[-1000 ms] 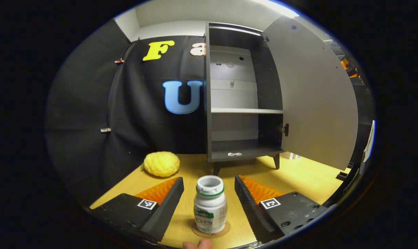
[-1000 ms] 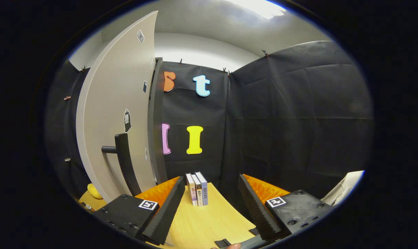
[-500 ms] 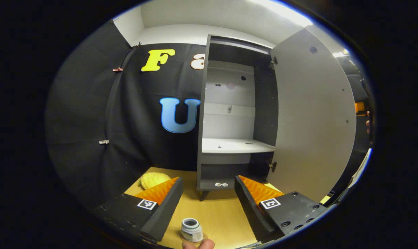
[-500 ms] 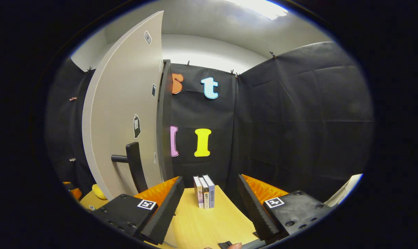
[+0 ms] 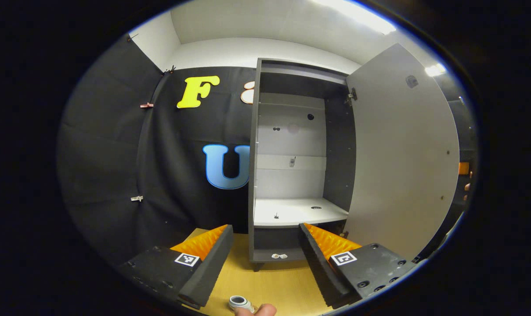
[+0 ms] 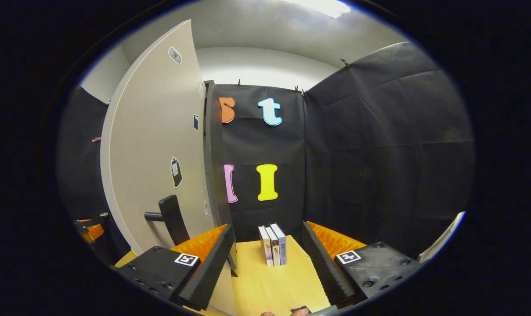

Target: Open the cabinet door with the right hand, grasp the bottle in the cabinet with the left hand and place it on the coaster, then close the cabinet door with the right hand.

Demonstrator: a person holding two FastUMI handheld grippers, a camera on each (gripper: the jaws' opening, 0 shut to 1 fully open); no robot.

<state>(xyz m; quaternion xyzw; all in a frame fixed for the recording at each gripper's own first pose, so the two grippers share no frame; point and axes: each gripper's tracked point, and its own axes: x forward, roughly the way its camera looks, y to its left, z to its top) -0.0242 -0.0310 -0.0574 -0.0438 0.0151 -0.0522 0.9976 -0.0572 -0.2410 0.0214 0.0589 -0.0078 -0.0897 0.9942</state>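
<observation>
Left gripper view. The left gripper (image 5: pixel 265 259) stands wide open and holds nothing; bare worktop (image 5: pixel 278 285) shows between its fingers. The bottle (image 5: pixel 240 302) stands upright on the worktop at the very bottom edge, below and nearer than the fingertips, just inside the line of the left finger and clear of both fingers. Only its white rim and neck are visible; whether a coaster lies under it cannot be told. A fingertip (image 5: pixel 260 310) of the person shows just to the right of the bottle at the frame edge. Ahead, the cabinet (image 5: pixel 254 175) stands on the worktop with its interior exposed: a pale shelf (image 5: pixel 298 213) at mid height and a dark lower compartment holding a small white item (image 5: pixel 279 256). To the right, the cabinet door (image 5: pixel 401 162) is swung fully open, its inner face towards the camera.

Right gripper view. At the left, the cabinet door (image 6: pixel 155 149) is seen from its outer face, open, with a dark handle (image 6: pixel 171 217) projecting from it low down. The right gripper (image 6: pixel 267 263) is wide open and empty; its left finger lies just beside the handle and the door's lower edge, but contact cannot be confirmed. Between the fingers and further back, three books (image 6: pixel 274 245) stand upright on the worktop (image 6: pixel 269 285), close to the booth wall.
</observation>
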